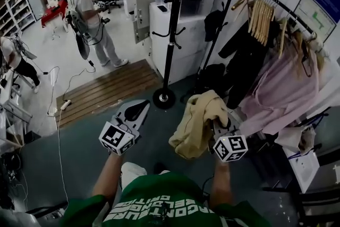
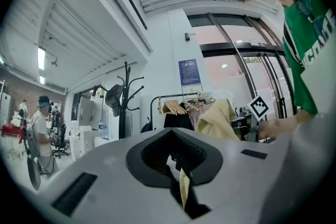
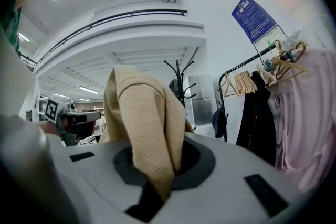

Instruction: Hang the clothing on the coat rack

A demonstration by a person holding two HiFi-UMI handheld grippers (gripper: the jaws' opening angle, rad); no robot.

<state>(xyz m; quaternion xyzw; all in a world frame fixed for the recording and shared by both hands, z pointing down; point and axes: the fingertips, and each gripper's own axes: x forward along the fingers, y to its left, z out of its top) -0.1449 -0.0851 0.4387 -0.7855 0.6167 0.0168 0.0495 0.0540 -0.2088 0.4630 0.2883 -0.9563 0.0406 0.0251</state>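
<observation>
The right gripper pinches a bunched fold of the tan garment, at 1 o'clock, close before the person. The left gripper, at 11 o'clock, has its jaws pressed together; a thin yellow sliver in the slit cannot be identified. The garment is probably light, soft and limp, so take hold at the collar. The coat rack stands at 12 o'clock. No container shows. The rail at 2 o'clock carries hangers.

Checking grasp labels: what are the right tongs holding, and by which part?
The beige garment, pinched at a bunched fold by the right tongs.
</observation>
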